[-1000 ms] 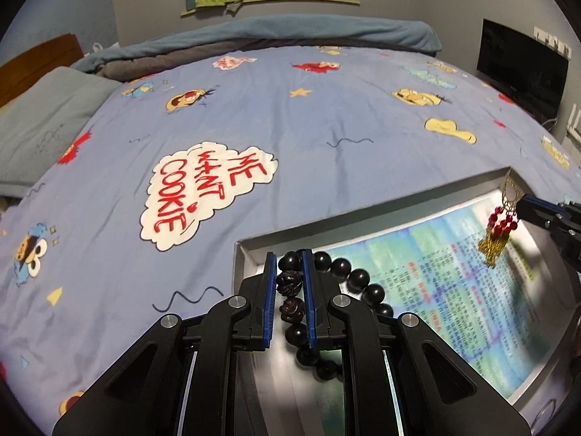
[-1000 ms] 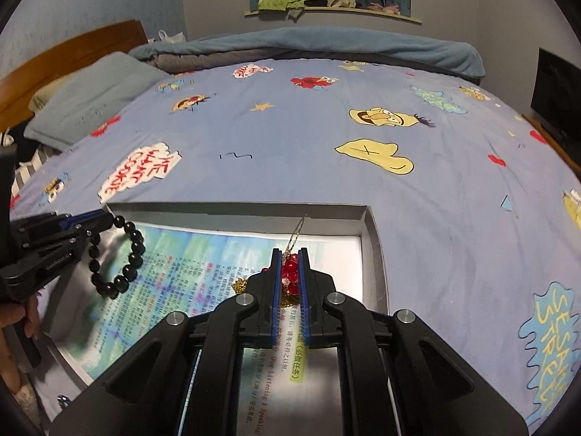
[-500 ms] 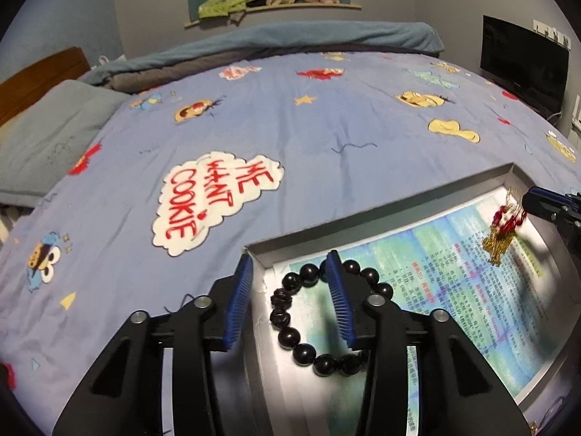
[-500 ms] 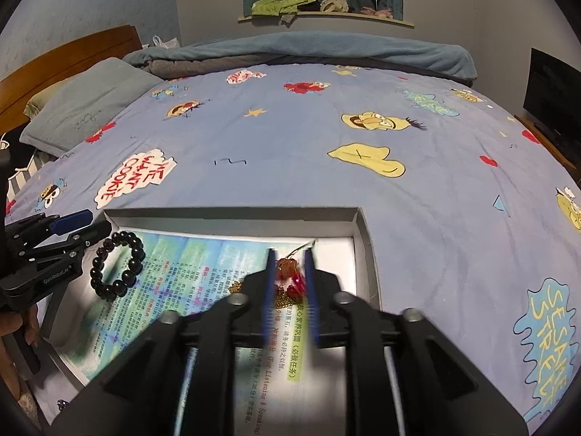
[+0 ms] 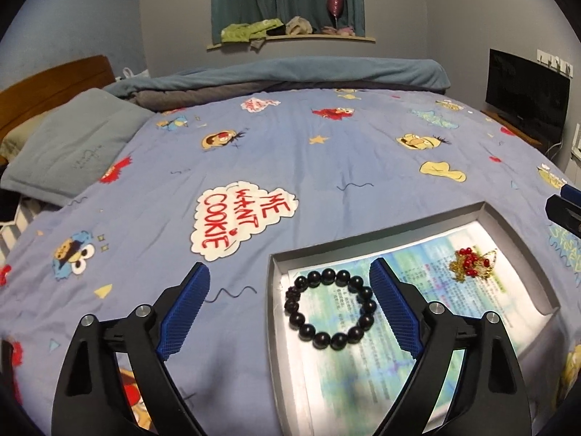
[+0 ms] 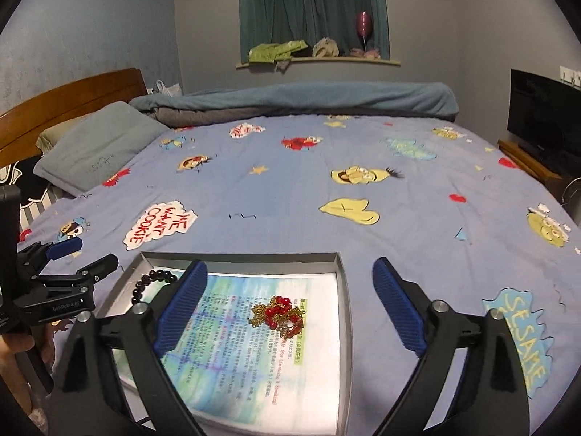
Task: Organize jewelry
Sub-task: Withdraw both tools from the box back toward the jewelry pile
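The black bead bracelet (image 5: 329,308) and the red-and-gold tassel ornament (image 6: 279,313) both lie loose in the shallow grey box (image 5: 399,229) on the bed (image 5: 290,152), resting on the printed sheet (image 5: 417,290) that lines the box floor. A second ago each piece was pinched between closed fingers and hanging above the box. Half a second ago the left fingers had parted and the bracelet was already down, while the ornament hung between fingers just starting to open. Now the left hand-held gripper (image 5: 290,309) stands wide open, its blue pads on either side of the bracelet without touching it, one pad out over the quilt beyond the box wall. The right hand-held gripper (image 6: 290,312) is likewise spread wide and empty, with the ornament lying in a small heap between and below its pads.

The bracelet sits near the box's left wall as a neat ring; the ornament lies well apart from it, toward the right wall. Both drops look complete, so this pair of items appears stowed. No other jewelry shows on the bed in either view, so whether more remains to be sorted cannot be told.
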